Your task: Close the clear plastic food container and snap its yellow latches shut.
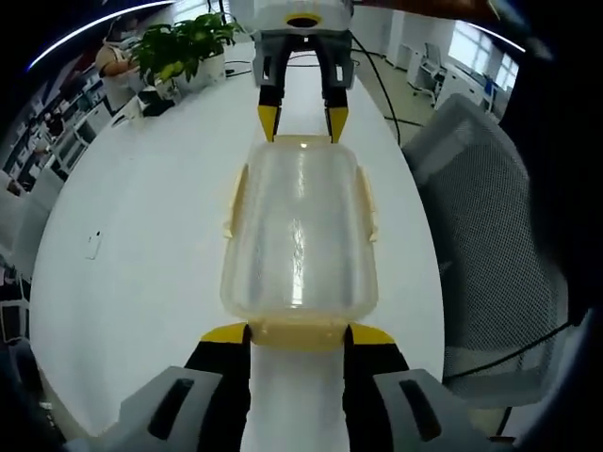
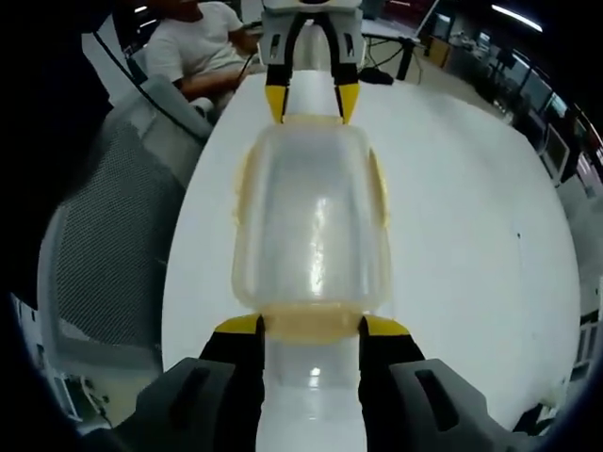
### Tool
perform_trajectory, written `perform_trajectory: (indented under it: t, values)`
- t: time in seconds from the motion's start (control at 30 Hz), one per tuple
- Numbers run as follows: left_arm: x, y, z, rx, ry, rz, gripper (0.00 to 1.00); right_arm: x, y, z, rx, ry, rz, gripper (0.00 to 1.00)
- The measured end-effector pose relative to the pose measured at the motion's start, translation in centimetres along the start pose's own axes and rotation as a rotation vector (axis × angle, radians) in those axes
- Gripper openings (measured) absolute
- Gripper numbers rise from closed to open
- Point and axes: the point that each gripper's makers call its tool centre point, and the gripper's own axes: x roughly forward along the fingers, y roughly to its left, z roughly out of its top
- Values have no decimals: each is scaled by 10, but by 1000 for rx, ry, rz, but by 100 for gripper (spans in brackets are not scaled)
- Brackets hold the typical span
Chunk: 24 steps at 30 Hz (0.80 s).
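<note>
The clear container [image 1: 300, 235] sits on the white worktop [image 1: 141, 245], and its lid looks like it is already down on top. The job now seems to be the latch step — pushing the yellow latches flat so they click. The left gripper [image 1: 298, 337] is at one short end of the container. Its yellow-tipped jaws stand apart, one on each side of the end latch [image 1: 298, 331], right up against it, but I cannot tell if they are squeezing it or just resting there. In the left gripper view a green plant [image 1: 184, 47] stands far off beyond the container, and a grey mesh chair [image 1: 490, 235] is beside the worktop. The right gripper [image 2: 311, 331] is at the other short end, with its jaws also apart around the latch [image 2: 311, 325] there, and again I cannot tell if it has a grip. The long side latches [image 1: 236, 198] look folded down, though that is hard to be sure of. Next, each gripper probably has to press its end latch down and in toward the container until it snaps — gently, so the container does not slide. The container's long way runs straight from one gripper to the other, and it lies flat.
</note>
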Motion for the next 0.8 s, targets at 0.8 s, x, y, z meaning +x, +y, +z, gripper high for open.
perform_trajectory:
  t: [0.8]
  values:
    - [26,5,46,0,-30,-1,32,-19,-8,-51,1,58,-1,36]
